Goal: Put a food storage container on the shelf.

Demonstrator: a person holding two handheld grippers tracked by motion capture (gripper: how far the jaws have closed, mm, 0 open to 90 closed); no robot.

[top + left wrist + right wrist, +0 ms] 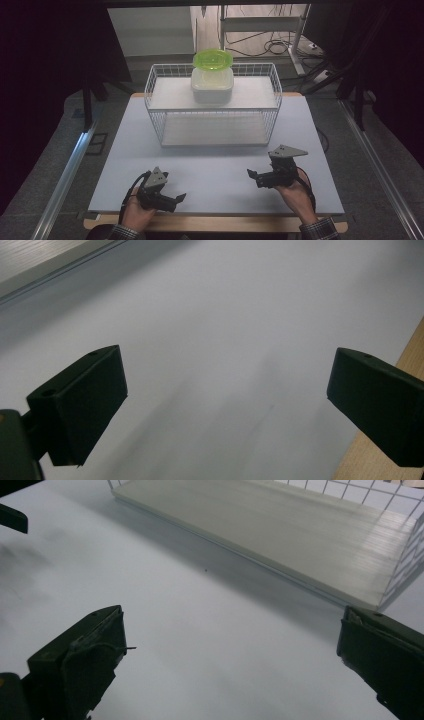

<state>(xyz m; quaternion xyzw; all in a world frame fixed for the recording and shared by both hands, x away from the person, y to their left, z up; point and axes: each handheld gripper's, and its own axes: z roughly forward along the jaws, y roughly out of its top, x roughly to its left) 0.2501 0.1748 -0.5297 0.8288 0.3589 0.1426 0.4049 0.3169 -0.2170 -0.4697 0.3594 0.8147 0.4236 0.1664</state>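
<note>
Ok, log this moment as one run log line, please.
left gripper: open, empty, near table edge | right gripper: open, empty | white container with green lid: on wire rack top shelf, untouched

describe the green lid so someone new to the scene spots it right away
Start at the white wire rack standing at the far middle of the pale table. On its upper shelf sits a white square container, and the green lid rests on top of that. It is round, translucent lime green, the single brightly coloured thing among white and grey ones.
</note>
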